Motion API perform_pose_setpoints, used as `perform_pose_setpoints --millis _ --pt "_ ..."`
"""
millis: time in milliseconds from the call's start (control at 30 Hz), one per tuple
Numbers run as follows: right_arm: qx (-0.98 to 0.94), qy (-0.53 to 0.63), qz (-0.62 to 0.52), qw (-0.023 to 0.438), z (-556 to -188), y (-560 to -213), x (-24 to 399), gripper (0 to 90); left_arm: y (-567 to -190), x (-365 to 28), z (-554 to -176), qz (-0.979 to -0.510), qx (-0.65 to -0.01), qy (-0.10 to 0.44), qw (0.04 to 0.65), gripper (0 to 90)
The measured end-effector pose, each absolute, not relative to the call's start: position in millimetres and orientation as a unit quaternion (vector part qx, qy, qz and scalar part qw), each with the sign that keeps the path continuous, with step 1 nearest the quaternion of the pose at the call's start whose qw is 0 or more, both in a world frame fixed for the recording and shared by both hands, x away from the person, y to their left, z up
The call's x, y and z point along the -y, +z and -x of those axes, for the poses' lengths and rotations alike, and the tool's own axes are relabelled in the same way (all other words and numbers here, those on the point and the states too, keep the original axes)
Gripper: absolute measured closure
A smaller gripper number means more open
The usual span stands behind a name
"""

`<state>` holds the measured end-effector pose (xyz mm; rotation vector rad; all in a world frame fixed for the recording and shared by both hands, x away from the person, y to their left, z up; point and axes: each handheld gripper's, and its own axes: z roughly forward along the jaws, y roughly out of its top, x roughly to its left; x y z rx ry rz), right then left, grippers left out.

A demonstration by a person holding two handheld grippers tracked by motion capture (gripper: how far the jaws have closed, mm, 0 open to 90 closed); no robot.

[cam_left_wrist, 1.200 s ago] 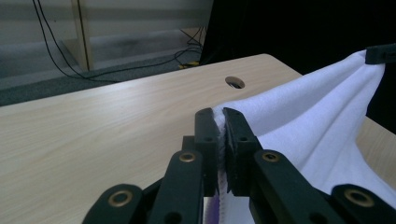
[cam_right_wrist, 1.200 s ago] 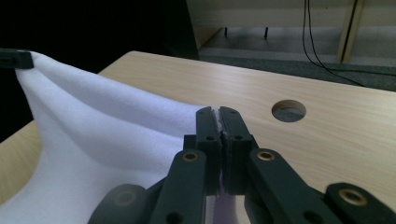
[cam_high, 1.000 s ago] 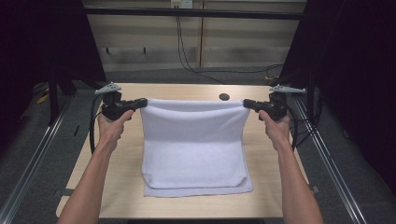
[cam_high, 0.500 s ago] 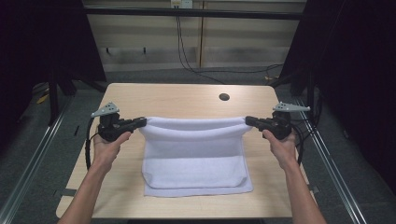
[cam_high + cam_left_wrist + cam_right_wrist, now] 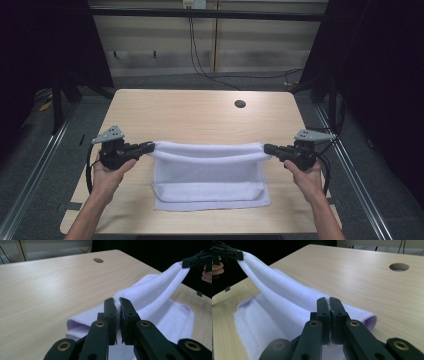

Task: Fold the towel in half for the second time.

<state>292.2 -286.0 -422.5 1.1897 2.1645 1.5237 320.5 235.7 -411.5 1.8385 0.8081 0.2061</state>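
One white towel (image 5: 210, 175) lies in the lower middle of the high view, on a pale wooden surface (image 5: 200, 115). Its near part rests flat on the wood in layers, while its far edge is lifted and stretched in a sagging line between two hand-held grippers.

The left hand-held gripper (image 5: 146, 147) sits at the left of the high view, held in the person's left hand (image 5: 107, 172); its jaws are closed tight on the left corner of the lifted edge. In the left gripper view the left hand-held gripper (image 5: 117, 308) has a thin fold of white cloth pinched between its two black jaws, and the towel (image 5: 155, 297) runs off toward the upper right of the frame, where the other gripper holds the far corner.

The right hand-held gripper (image 5: 270, 149) is at the right of the high view, in the right hand (image 5: 306, 175), its jaws likewise clamped on the right corner of the edge. In the right gripper view the right hand-held gripper (image 5: 329, 307) shows cloth squeezed between the jaws, with the towel (image 5: 279, 297) climbing to the upper left of the frame.

One round hole (image 5: 240, 104) is cut in the surface, in the upper right part of the tabletop, well apart from the towel
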Motion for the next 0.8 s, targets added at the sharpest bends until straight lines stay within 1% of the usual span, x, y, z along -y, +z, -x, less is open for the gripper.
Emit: perform_pose_setpoints --millis 67,100,167,233,267,533,600,667,700,800 --pt "-0.745 0.517 -0.405 0.116 -282.0 -426.0 284.3 87.0 -416.0 -236.6 -311.5 -0.777 -0.339 0.083 0.525 85.1" --pt "-0.747 0.516 -0.403 0.116 -278.6 -427.1 284.0 86.9 -417.9 -237.3 -306.5 -0.776 -0.345 0.072 0.523 85.1" --pt "-0.75 0.513 -0.401 0.116 -268.5 -427.6 282.1 86.9 -420.1 -237.5 -300.7 -0.785 -0.344 0.076 0.509 85.1" --pt "-0.755 0.507 -0.401 0.114 -260.2 -428.2 279.8 86.9 -425.2 -238.7 -294.3 -0.788 -0.345 0.064 0.507 85.1" --pt "-0.761 0.499 -0.398 0.112 -256.7 -430.0 278.9 86.9 -428.7 -239.0 -290.2 -0.793 -0.341 0.066 0.5 85.0" --pt "-0.801 0.438 -0.404 0.067 -233.6 -467.0 273.9 86.4 -467.1 -237.3 -265.5 -0.826 -0.331 0.048 0.454 83.8" --pt "-0.805 0.431 -0.403 0.058 -229.0 -473.6 274.3 84.5 -474.0 -237.1 -261.9 -0.83 -0.333 0.043 0.445 81.9" --pt "-0.807 0.427 -0.405 0.052 -226.1 -477.7 275.0 83.4 -479.5 -236.3 -258.4 -0.838 -0.332 0.05 0.43 77.7" --pt "-0.811 0.421 -0.403 0.05 -224.8 -479.2 274.2 81.9 -481.8 -236.2 -256.7 -0.839 -0.336 0.043 0.425 77.5" --pt "-0.82 0.404 -0.404 0.037 -219.0 -482.4 272.6 72.9 -485.6 -239.1 -248.2 -0.849 -0.333 0.035 0.408 71.9"
